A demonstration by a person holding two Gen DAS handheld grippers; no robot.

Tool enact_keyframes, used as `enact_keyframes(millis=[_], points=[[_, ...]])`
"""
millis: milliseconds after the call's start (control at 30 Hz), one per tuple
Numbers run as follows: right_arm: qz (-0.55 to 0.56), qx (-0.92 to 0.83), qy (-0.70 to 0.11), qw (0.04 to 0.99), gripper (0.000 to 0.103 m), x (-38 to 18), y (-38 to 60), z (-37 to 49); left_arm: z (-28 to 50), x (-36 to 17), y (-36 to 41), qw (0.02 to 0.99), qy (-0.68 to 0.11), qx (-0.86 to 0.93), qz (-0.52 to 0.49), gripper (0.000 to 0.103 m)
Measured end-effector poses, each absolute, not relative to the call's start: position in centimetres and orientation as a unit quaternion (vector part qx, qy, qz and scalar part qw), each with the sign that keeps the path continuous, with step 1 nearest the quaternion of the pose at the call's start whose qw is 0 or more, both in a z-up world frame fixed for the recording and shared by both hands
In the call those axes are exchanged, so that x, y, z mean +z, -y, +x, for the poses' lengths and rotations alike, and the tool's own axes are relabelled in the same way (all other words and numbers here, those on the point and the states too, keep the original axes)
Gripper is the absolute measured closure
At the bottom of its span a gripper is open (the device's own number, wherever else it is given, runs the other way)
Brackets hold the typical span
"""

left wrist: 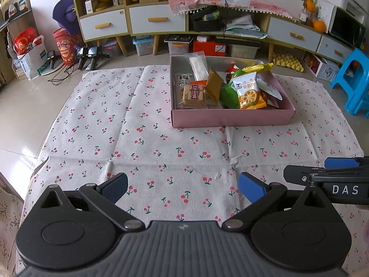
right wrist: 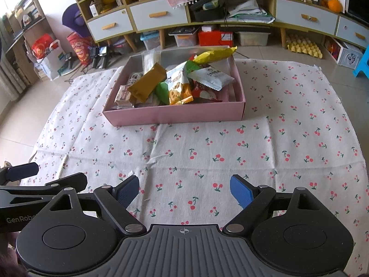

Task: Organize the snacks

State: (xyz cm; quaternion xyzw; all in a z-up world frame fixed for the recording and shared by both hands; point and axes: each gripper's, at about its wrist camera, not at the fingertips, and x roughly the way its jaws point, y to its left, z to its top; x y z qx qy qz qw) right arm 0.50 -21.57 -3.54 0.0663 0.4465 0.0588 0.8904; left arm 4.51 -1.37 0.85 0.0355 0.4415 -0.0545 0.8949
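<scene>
Two tongs (left wrist: 183,188) (right wrist: 184,190) low over cherry cloth (left wrist: 161,143), jaws apart, empty.

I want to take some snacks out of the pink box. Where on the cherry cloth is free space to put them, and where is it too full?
The cherry cloth is bare between the pink box and both open grippers, left gripper and right gripper. Bare strips also lie on either side of the box. The box itself is crowded with piled packets, such as the mustard packet.
</scene>
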Motion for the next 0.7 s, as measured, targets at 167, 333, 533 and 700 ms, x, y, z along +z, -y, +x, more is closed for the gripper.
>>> enact_keyframes(millis=[167,333,533,700], points=[[0.066,0.059,-0.446,0.891,0.015,-3.54,21.57,0.49,4.51,0.85,1.4,0.895,-0.441,-0.054,0.036,0.001],[0.067,0.059,-0.447,0.89,0.015,-3.53,21.58,0.49,4.49,0.86,1.41,0.895,-0.441,-0.054,0.036,0.001],[0.067,0.059,-0.447,0.89,0.015,-3.58,21.58,0.48,4.47,0.87,1.42,0.895,-0.44,-0.055,0.036,0.001],[0.067,0.06,-0.448,0.889,0.015,-3.69,21.49,0.5,4.48,0.87,1.43,0.895,-0.441,-0.055,0.036,0.001]])
